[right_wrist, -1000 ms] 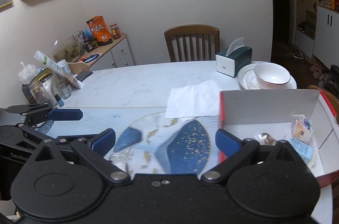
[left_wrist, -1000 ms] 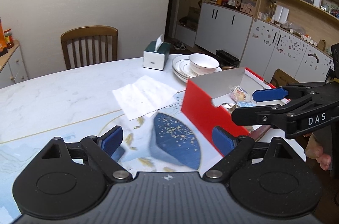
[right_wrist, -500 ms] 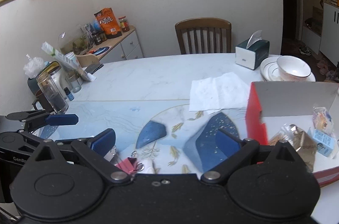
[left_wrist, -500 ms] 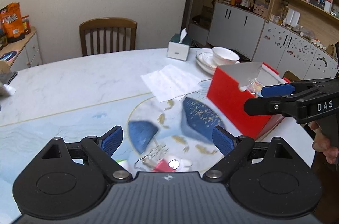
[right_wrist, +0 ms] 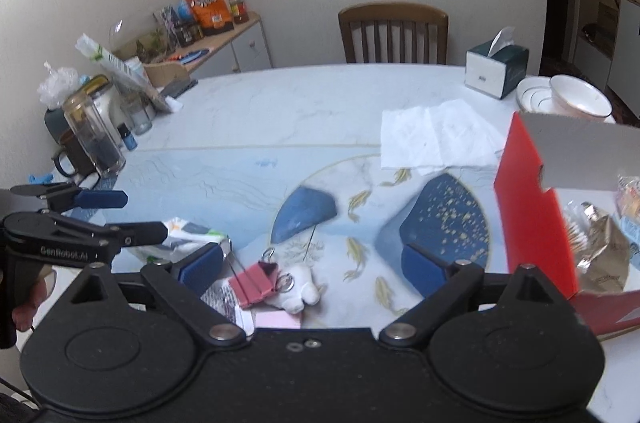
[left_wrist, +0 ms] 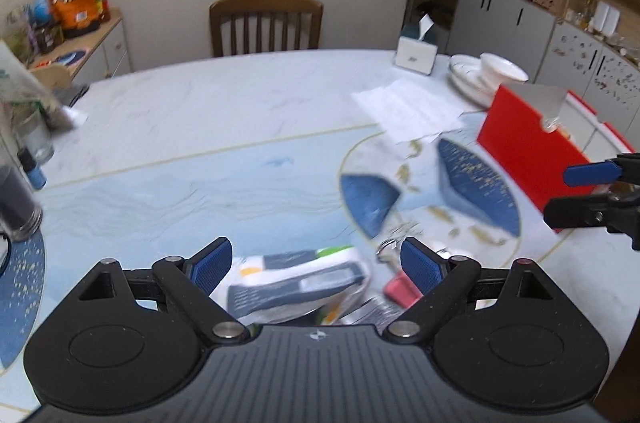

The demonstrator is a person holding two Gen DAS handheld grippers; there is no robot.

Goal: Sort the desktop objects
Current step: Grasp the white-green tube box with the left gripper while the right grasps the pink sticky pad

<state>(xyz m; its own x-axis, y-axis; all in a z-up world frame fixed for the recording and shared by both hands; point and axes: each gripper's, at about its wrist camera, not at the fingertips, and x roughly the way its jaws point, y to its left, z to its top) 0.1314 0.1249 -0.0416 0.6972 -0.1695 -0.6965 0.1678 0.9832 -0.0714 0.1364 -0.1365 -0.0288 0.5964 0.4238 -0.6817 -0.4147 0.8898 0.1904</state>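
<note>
My left gripper (left_wrist: 316, 265) hangs open over a white, green and grey packet (left_wrist: 296, 283) near the table's front edge, with its pads apart from it. A pink binder clip (right_wrist: 254, 281), a white plush keychain (right_wrist: 298, 287) and a pink notepad (right_wrist: 278, 319) lie under my right gripper (right_wrist: 312, 269). Its jaws are wide and closing, and the pads touch nothing. The red box (right_wrist: 532, 215) stands at the right with a foil bag (right_wrist: 600, 247) and small snack packs inside. Each gripper shows at the edge of the other's view.
White paper napkins (right_wrist: 436, 139), a tissue box (right_wrist: 494, 71) and stacked plates with a bowl (right_wrist: 576, 99) sit at the far right. A glass jar (right_wrist: 94, 135), a mug and a small blue bottle stand at the left edge. A wooden chair (right_wrist: 394, 31) is behind the table.
Both grippers swung left and sank from the red box toward the small items at the table's front. The packet, clip and plush have come into view; the box slid to the right.
</note>
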